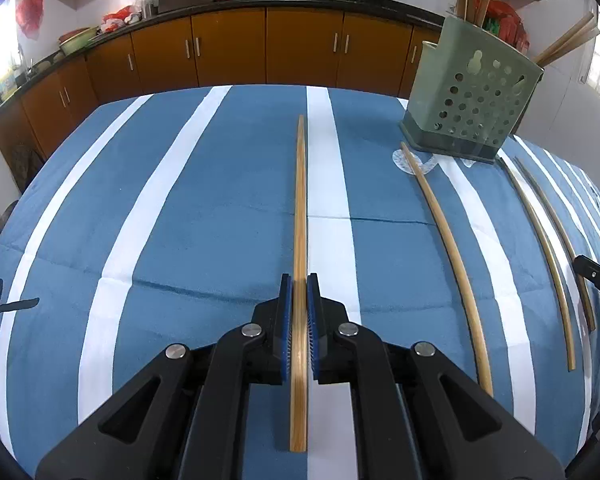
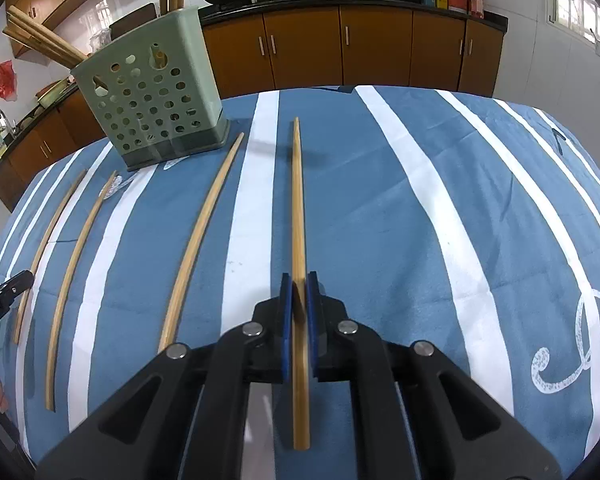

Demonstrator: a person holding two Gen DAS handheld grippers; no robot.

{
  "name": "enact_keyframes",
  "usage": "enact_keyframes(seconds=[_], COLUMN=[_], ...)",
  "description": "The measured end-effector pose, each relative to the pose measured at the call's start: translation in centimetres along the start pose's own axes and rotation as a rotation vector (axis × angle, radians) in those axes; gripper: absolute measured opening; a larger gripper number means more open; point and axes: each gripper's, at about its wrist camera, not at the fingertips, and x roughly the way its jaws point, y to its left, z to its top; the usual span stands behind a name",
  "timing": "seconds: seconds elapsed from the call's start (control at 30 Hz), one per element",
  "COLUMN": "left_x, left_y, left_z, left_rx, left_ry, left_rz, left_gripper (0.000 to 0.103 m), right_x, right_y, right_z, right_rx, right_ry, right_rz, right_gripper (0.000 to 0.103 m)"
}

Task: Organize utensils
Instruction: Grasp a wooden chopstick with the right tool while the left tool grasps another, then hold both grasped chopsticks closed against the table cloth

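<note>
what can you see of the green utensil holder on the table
The green utensil holder is a pale green plastic box with a darker base and round drain holes across its wall, plus keyhole hanging slots. It stands upright on the blue striped tablecloth near the far edge. Several wooden chopsticks lean out of its top. One loose chopstick lies with its tip near the base.

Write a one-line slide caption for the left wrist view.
Left gripper shut on a bamboo chopstick over the striped blue tablecloth; three more lie beside the green perforated holder.
</note>
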Motion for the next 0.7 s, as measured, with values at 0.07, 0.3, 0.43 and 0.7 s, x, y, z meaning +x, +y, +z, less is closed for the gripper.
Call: enact_keyframes(seconds=[0.07,0.3,0.43,0.7], left_x=[0.01,0.06,0.05,0.07], left_y=[0.0,0.35,0.27,0.51], left_z=[-0.09,-0.16,-0.06,0.05], left_rx=[-0.001,-0.021,-0.013,-0.022], left_ry=[0.0,0.001,0.002,0.002], left_rz=[-0.001,-0.023,-0.014,-0.026], left_gripper=[0.008,0.009,0.009,0.009], right_x=[-0.01,-0.08,-0.04,-0.02], right_y=[0.27,0.25,0.32,0.22], right_z=[-0.24,-0.25,-0.22,-0.22], right_rx=[-0.017,-0.016,-0.015,-0.008], right_ry=[-0.012,-0.012,-0.012,-0.012], right_rz=[-0.013,-0.014,-0.018,-0.016], right_gripper=[0.009,0.009,0.009,0.009])
